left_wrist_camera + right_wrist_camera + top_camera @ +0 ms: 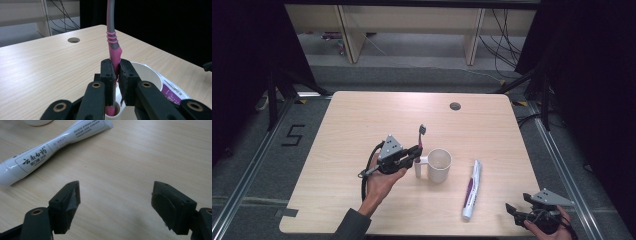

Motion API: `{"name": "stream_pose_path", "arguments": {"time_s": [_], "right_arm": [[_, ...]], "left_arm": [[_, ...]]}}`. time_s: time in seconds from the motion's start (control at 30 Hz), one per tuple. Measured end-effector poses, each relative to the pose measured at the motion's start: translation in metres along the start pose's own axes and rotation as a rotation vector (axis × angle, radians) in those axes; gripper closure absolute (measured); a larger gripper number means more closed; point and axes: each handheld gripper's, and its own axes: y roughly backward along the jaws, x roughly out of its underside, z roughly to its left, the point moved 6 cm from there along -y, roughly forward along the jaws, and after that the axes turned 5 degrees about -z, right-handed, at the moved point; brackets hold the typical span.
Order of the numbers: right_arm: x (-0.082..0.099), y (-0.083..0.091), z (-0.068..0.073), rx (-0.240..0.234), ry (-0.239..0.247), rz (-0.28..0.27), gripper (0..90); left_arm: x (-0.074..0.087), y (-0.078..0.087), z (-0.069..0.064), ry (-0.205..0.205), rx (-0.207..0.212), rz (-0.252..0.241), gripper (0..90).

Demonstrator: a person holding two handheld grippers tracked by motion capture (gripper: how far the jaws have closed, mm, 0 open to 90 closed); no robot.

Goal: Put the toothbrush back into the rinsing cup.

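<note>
Beside the white mug [439, 165], we note the toothbrush [114, 50] upright, clamped low on its pink handle by our left gripper [116, 75]: light, stiff, slick. Right gripper [116, 202] gapes empty near the toothpaste tube [53, 147].

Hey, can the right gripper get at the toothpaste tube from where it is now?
Probably yes. The right gripper is open with nothing between its jaws, and bare table lies between it and the toothpaste tube. The left gripper, clamped on the toothbrush by the mug, sits on the tube's far side.
</note>
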Motion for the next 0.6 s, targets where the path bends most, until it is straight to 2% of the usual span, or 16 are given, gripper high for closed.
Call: {"name": "stream_pose_path", "arguments": {"time_s": [0.33, 0.43, 0.5, 0.6], "right_arm": [[0.000, 0.000, 0.000, -0.002, -0.001, 0.000, 24.1], [0.000, 0.000, 0.000, -0.002, 0.000, 0.000, 24.1], [0.000, 0.000, 0.000, -0.002, 0.000, 0.000, 24.1], [0.000, 0.000, 0.000, -0.003, 0.001, 0.000, 24.1]], "left_arm": [[0.008, 0.001, 0.001, -0.008, -0.003, 0.028, 81.8], [0.010, 0.001, 0.001, -0.005, 0.001, 0.023, 81.7], [0.012, 0.002, 0.001, -0.007, -0.004, 0.039, 81.6], [0.015, 0.001, 0.002, -0.002, -0.002, 0.034, 81.5]]}}
